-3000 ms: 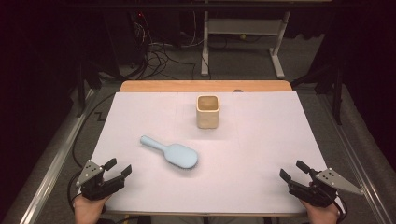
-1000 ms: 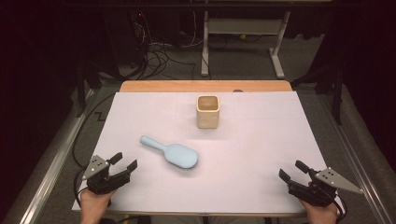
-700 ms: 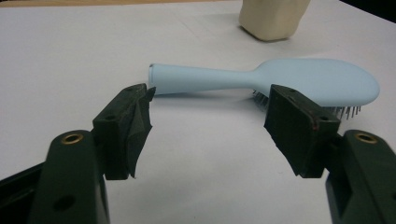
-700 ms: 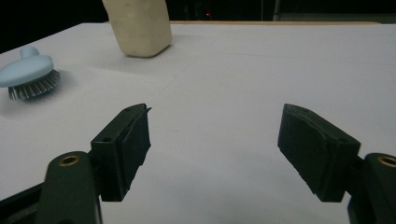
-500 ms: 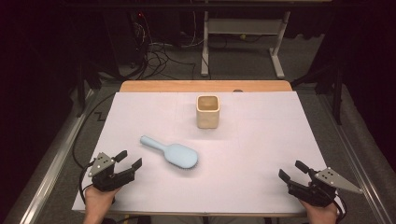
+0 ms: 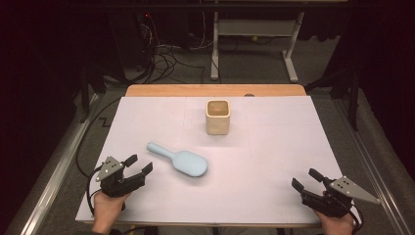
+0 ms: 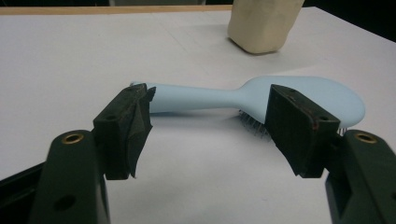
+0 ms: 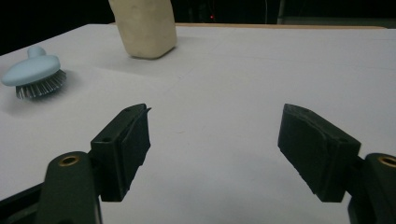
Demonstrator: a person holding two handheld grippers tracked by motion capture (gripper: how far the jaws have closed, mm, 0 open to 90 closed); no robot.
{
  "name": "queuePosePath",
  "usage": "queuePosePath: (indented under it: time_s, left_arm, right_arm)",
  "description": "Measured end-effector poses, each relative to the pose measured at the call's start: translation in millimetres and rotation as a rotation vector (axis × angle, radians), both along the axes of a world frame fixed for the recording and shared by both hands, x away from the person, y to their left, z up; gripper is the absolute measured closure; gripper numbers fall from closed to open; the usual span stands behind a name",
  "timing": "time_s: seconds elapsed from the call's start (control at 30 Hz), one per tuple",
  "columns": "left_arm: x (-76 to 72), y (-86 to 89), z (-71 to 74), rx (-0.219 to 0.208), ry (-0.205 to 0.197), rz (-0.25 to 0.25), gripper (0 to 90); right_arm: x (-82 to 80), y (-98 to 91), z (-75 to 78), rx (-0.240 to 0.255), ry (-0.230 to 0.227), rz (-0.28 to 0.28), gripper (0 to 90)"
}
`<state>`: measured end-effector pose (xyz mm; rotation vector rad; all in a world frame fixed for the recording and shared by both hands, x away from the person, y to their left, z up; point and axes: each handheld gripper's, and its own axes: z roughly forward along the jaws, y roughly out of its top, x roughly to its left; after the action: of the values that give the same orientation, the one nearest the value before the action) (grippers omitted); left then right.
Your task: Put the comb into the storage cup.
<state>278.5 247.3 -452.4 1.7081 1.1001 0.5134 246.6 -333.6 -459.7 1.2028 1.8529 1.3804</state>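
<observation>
A light blue hairbrush [image 6: 179, 160] lies bristles down on the white table cover, its handle pointing to the far left. A cream square cup [image 6: 218, 116] stands upright behind it. My left gripper [image 6: 138, 165] is open, just left of the brush and aimed at it. In the left gripper view the hairbrush [image 7: 233, 96] lies a short way past the open jaws of my left gripper [image 7: 210, 128], not touched. Near the front right corner my right gripper [image 6: 307, 179] is open and empty. The right gripper view has the hairbrush [image 8: 33, 72] far left and the cup [image 8: 144, 25] behind, with my right gripper [image 8: 215, 140] over bare cover.
The white cover [image 6: 274, 147] spans a wooden table whose far edge [image 6: 215, 90] shows bare. Beyond it stand a desk frame [image 6: 254, 44] and loose cables [image 6: 166, 54] on a dark floor. A metal rail [image 6: 54, 171] runs along the table's left side.
My left gripper has moved right and a little forward toward the hairbrush, turning to face it. The right gripper, brush and cup have stayed where they were.
</observation>
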Motion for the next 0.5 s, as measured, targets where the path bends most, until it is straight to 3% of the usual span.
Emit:
queuePosePath:
  time_s: [0.5]
  left_arm:
    - [20.0, -17.1, 5.3, 0.008, 0.023, -0.033, 33.5]
  right_arm:
    - [-0.3, -0.1, 0.1, -0.003, 0.004, -0.002, 25.8]
